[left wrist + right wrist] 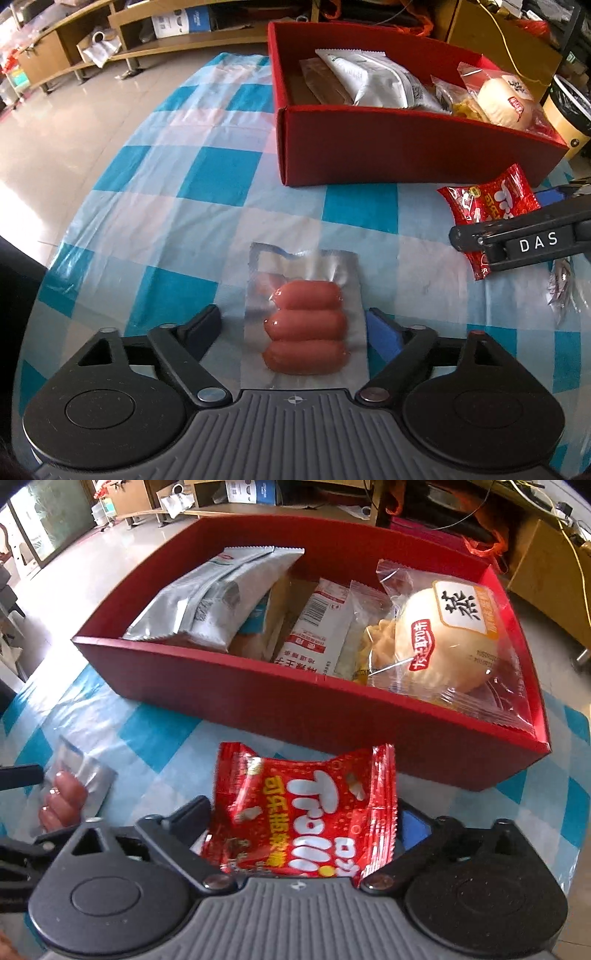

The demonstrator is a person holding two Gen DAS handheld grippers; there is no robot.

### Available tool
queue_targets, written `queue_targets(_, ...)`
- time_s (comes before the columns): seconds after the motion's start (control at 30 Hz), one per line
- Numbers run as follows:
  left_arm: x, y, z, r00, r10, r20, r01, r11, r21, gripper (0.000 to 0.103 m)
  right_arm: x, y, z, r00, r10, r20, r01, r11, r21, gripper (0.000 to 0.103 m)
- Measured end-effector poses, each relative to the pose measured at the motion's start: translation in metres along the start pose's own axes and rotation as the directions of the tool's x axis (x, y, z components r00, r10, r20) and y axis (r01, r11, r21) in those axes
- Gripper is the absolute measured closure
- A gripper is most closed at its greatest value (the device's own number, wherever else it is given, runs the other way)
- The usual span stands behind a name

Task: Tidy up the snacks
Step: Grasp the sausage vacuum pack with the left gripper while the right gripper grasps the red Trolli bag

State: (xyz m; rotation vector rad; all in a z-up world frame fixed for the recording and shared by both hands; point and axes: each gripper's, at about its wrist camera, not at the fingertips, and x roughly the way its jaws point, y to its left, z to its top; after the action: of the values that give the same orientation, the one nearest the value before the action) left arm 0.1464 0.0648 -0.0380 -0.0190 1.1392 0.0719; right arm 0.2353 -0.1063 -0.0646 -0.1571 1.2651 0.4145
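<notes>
Bright daylight glares off the floor (74, 110); fisheye bending and dark corners at the edges.

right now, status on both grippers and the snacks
Left gripper open, straddling sausage pack. Right gripper open around red candy bag. Red box ahead, path clear.

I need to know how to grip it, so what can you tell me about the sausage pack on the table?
The sausage pack is a flat, vacuum-sealed pouch of shiny silver foil with a clear front, showing three plump reddish-pink sausages stacked side by side. Its top edge has a notched, slightly crinkled seal. It lies flat on the blue-and-white checked tablecloth, in front of the red box and apart from it. The left gripper straddles it with open jaws, one finger on each long side; neither pad visibly presses it.
</notes>
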Motion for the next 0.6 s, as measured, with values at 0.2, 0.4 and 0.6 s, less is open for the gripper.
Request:
queue_targets(0.2, -0.004, -0.001, 0.001, 1.000, -0.027, -0.003, 0.027, 1.000, -0.014, 0.028, -0.024, -0.014, -0.005, 0.999, 0.040, 0.032, -0.042, 0.996, 0.082, 0.046)
queue_targets(0.4, -0.007, 0.003, -0.002, 0.998, -0.058, -0.018, 0.058, 0.997, -0.045, 0.028, -0.026, -0.019, -0.013, 0.997, 0.075, 0.011, -0.076, 0.987, 0.139, 0.047)
queue_targets(0.6, -0.007, 0.002, -0.002, 0.998, -0.058, -0.015, 0.058, 0.998, -0.025, 0.027, -0.042, -0.003, -0.047, 0.989, 0.131, -0.071, -0.118, 0.980, 0.160, 0.046)
